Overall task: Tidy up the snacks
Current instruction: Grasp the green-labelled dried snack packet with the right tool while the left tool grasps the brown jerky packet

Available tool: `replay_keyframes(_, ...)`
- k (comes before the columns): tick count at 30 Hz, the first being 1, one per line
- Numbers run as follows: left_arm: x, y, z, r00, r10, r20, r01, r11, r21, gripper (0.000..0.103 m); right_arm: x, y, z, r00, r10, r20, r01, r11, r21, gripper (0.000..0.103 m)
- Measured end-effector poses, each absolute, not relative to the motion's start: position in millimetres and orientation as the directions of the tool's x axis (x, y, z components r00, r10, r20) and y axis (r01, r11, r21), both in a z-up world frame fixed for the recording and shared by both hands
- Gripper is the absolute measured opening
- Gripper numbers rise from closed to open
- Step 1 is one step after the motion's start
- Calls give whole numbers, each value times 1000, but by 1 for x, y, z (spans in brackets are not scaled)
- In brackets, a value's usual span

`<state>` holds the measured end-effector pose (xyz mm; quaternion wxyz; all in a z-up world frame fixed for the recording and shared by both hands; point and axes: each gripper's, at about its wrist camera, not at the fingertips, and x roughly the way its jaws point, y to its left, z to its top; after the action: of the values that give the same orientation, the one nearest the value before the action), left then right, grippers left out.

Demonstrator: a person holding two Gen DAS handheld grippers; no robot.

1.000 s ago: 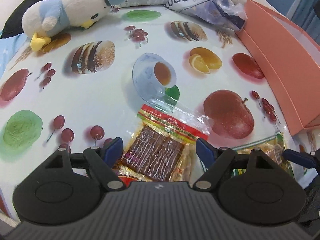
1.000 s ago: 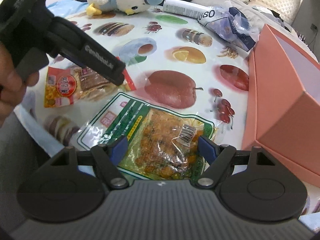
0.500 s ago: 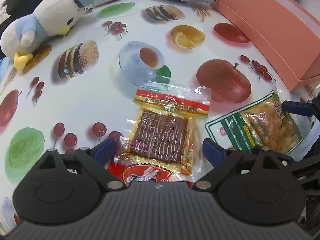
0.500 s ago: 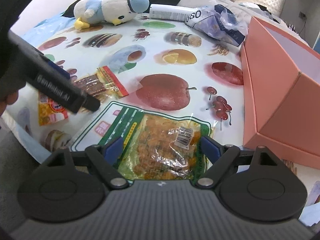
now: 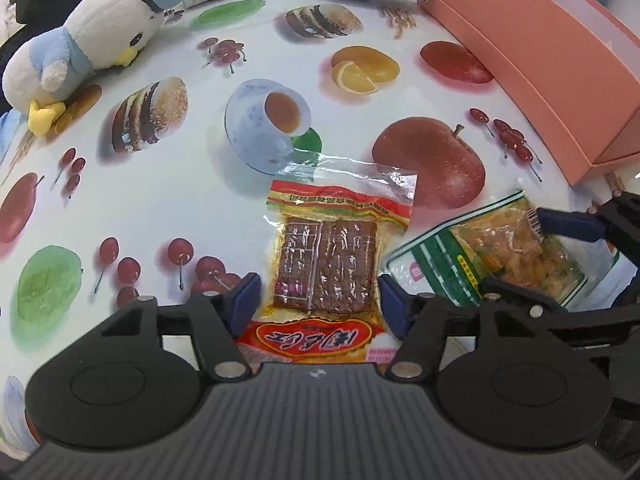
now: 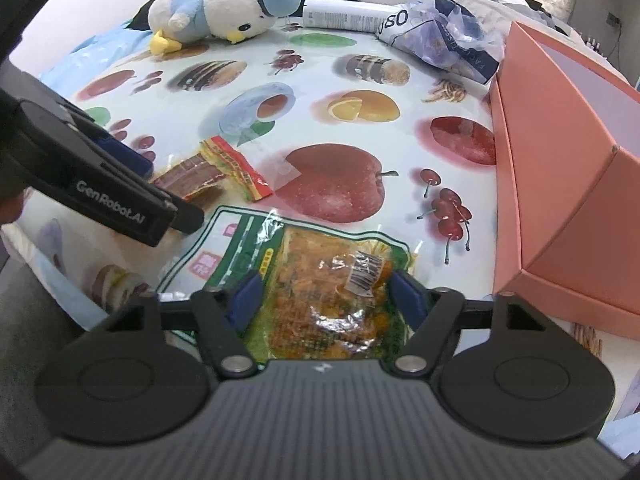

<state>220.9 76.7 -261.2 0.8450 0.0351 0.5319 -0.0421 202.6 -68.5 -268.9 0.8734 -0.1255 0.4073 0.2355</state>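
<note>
Left gripper (image 5: 318, 304): jaws spread wide, one blue pad on each side of the red snack packet's near half; whether the pads touch the wrapper cannot be told.
Red snack packet (image 5: 330, 256): lies flat on the tabletop between and ahead of the left gripper's fingers, brown slabs showing through clear film, red label end nearest the gripper body, yellow-and-red band at the far end.
Right gripper (image 6: 326, 294): jaws spread wide, straddling the near part of the green snack packet; contact with the film cannot be told.
Green snack packet (image 6: 320, 280): flat on the tabletop under and ahead of the right gripper, orange-brown pieces visible, barcode sticker close to the right-hand pad, green-and-white printed end off to the gripper's left.
Packets to each other: the green one sits just to the right of the red one as seen from the left gripper; the edges are near, and overlap cannot be judged.
Pink box (image 6: 568, 184): open, to the right of and beyond the right gripper, standing apart from the green packet.
Tabletop (image 5: 168, 208): covered with a cloth printed with fruit, bread and a teacup.
Plush bird (image 5: 96, 40): far ahead and left of the left gripper, lying on its side.
Crumpled plastic bag (image 6: 444, 40): far ahead of the right gripper, beside the box's far corner.
</note>
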Motion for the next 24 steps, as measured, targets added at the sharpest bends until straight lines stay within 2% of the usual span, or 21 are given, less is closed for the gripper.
replay_keyframes(4,219,78,-258,434,-33,-900,79,997,2,63,199,-65,-266,559,313,-768,-530,847,-41,50)
replay_keyframes(5,219,78,-257,438,-33,-898,71,997,-2,62,198,-65,-265,558,316,-767,-531,847,-37,43)
replay_keyframes(6,218,78,-256,439,-32,-898,67,998,-2,62,198,-66,-263,557,318,-767,-530,848,-33,40)
replay_keyframes(9,218,78,-254,423,-16,-906,44,999,3,61,195,-68,-261,563,311,-765,-522,852,-38,38)
replay_keyframes(11,217,78,-250,427,-18,-904,32,999,-4,56,193,-71,-259,570,304,-763,-514,857,-43,36)
replay_keyframes(14,215,78,-244,440,-25,-898,15,1000,-20,46,192,-79,-254,577,301,-759,-493,869,-31,36)
replay_keyframes(15,215,78,-242,445,-30,-895,11,1000,-28,37,192,-82,-253,580,300,-758,-486,874,-25,35)
replay_keyframes(21,212,75,-242,455,5,-890,-13,1000,-1,29,191,-97,-239,601,305,-738,-450,893,3,35)
replay_keyframes(23,209,75,-240,476,17,-879,-28,1000,5,21,189,-99,-236,606,309,-733,-449,894,6,35)
replay_keyframes(24,208,73,-238,485,28,-874,-30,999,15,20,188,-100,-235,606,311,-732,-448,894,9,35)
